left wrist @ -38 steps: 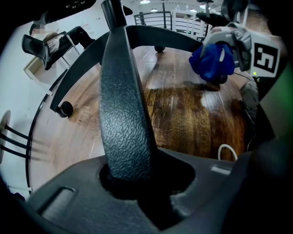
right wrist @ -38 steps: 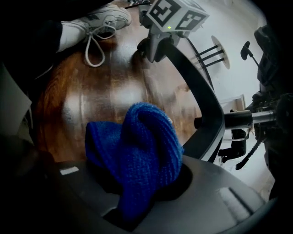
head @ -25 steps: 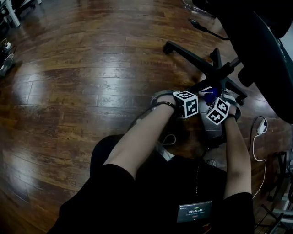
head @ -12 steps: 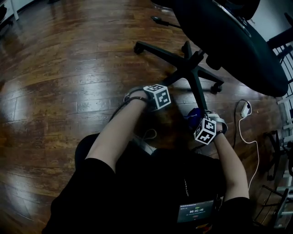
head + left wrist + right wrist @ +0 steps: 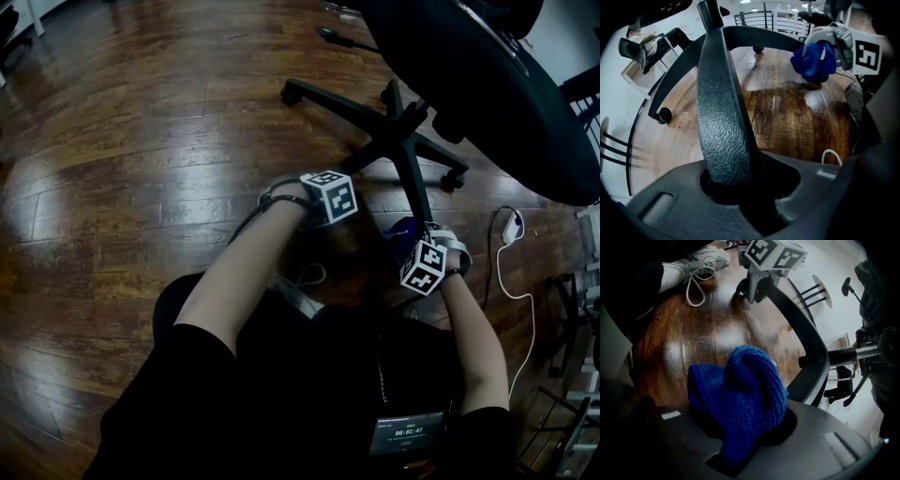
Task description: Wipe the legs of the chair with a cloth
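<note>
Cloth (image 5: 740, 390), pinched in the right claw (image 5: 740, 439), has slid outward from the chair hub (image 5: 405, 141) along one leg (image 5: 419, 192). The left claw (image 5: 738, 185) stays clamped on the neighbouring leg (image 5: 719, 108). Stroke likely complete.

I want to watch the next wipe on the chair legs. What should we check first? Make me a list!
1. Cloth held: ok. The right gripper has its jaws closed on the blue cloth.
2. Chair steadied: ok. The left gripper is closed on one chair leg.
3. Cloth touching the neighbouring leg: cannot tell. That leg runs close beside the cloth.
4. Enough cloth sticking out to wipe with: ok. A big bunch pokes past the jaws.
5. White cable out of the way: ok. It lies on the floor off to the side of the right gripper.
</note>
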The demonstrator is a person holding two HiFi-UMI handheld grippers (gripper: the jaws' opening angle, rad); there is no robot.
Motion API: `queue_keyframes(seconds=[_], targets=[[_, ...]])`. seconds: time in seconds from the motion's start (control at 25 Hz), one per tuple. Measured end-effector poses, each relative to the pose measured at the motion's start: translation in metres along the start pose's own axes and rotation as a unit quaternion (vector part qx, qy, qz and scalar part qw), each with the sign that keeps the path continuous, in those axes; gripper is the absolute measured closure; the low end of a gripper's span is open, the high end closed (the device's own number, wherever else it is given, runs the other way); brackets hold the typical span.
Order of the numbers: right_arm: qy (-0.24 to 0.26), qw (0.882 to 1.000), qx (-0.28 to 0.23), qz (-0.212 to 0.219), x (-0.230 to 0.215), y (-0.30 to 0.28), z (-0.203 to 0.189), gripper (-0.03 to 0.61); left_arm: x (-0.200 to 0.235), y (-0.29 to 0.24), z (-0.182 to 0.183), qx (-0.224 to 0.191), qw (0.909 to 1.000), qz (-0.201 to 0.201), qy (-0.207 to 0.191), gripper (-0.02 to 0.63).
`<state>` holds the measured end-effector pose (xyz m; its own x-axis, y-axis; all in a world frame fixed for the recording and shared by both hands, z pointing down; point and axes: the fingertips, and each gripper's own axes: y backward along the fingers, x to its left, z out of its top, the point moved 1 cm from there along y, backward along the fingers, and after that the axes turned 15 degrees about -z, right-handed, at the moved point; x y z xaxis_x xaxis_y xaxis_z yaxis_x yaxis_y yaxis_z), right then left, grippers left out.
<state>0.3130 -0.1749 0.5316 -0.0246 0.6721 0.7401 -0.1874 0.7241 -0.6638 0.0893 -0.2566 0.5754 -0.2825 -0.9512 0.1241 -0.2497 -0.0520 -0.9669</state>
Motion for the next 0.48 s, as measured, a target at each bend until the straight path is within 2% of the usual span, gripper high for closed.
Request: queue_keyframes(seconds=[0.28,0.48], targets=[[0.012,0.999,0.020,-0.025,-0.054,-0.042,0.017,0.479,-0.007,0.000,0.009,0.002,1.0000,0.000,0.002,0.510],[0.004,0.998,0.030,-0.056,-0.111,-0.073,0.049,0.479,-0.010,0.001,0.013,0.003,1.0000,-0.005,-0.004,0.503]])
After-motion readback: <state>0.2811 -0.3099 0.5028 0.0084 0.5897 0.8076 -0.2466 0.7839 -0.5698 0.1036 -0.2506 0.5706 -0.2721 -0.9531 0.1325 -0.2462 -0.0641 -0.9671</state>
